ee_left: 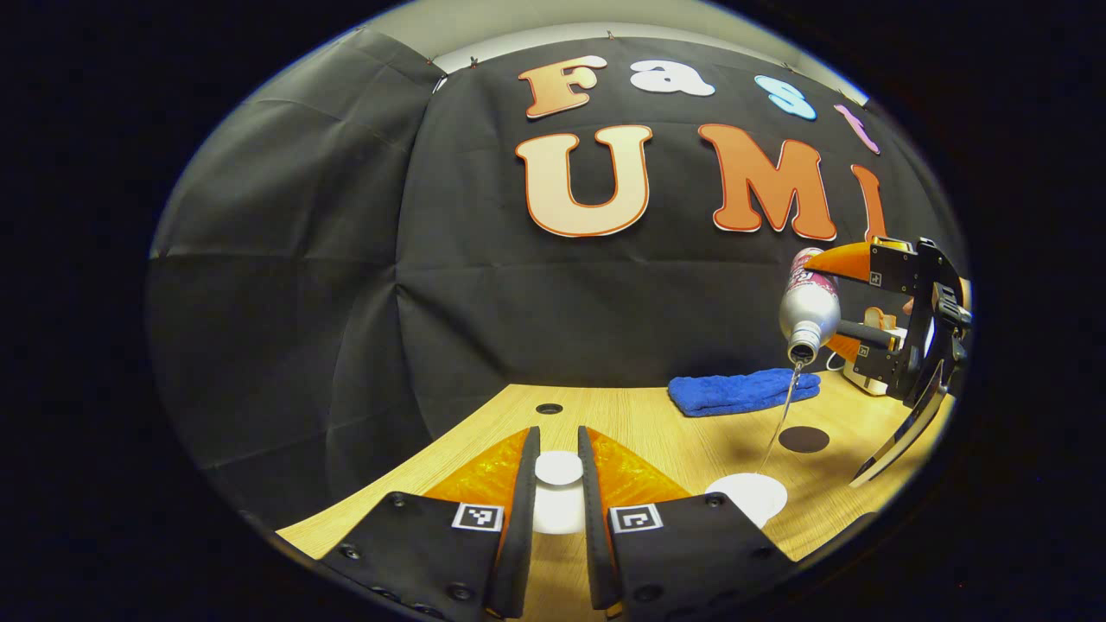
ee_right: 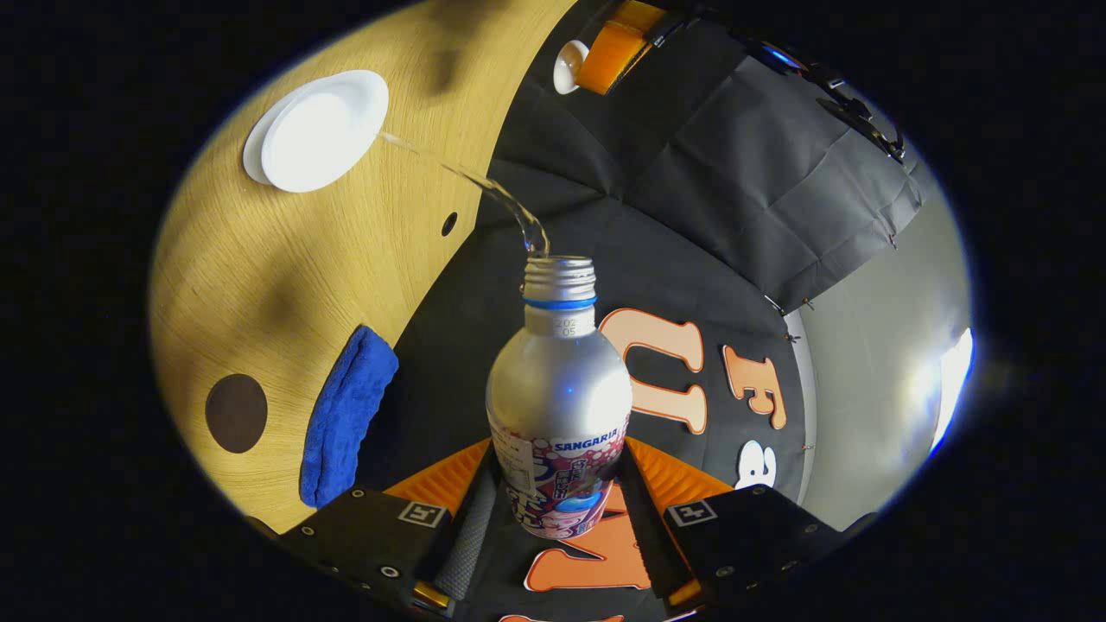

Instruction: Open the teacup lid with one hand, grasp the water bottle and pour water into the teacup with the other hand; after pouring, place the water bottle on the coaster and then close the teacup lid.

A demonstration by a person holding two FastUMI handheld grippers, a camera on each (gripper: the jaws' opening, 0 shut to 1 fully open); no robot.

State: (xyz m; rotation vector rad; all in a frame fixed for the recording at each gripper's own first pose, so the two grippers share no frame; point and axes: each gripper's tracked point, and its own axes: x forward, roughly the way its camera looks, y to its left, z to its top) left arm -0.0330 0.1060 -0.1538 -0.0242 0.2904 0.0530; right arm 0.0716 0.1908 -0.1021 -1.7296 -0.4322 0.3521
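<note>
In the left gripper view, the left hand-held gripper (ee_left: pixel 559 471) is nearly closed, and its two fingers press on the small white knob of the teacup lid (ee_left: pixel 558 488), held above the wooden tabletop (ee_left: pixel 665 432). A little farther to the right stands the open white teacup (ee_left: pixel 750 496). A thin stream of water (ee_left: pixel 782 419) falls toward the teacup from the water bottle (ee_left: pixel 809 307), which is tilted with its mouth down. The right hand-held gripper (ee_right: pixel 560 505) grips the bottle's body between both fingers. Near the teacup lies the dark round coaster (ee_left: pixel 804 439), with nothing on it. Behind the coaster, a folded blue cloth (ee_left: pixel 745 391) rests at the far edge of the tabletop.
</note>
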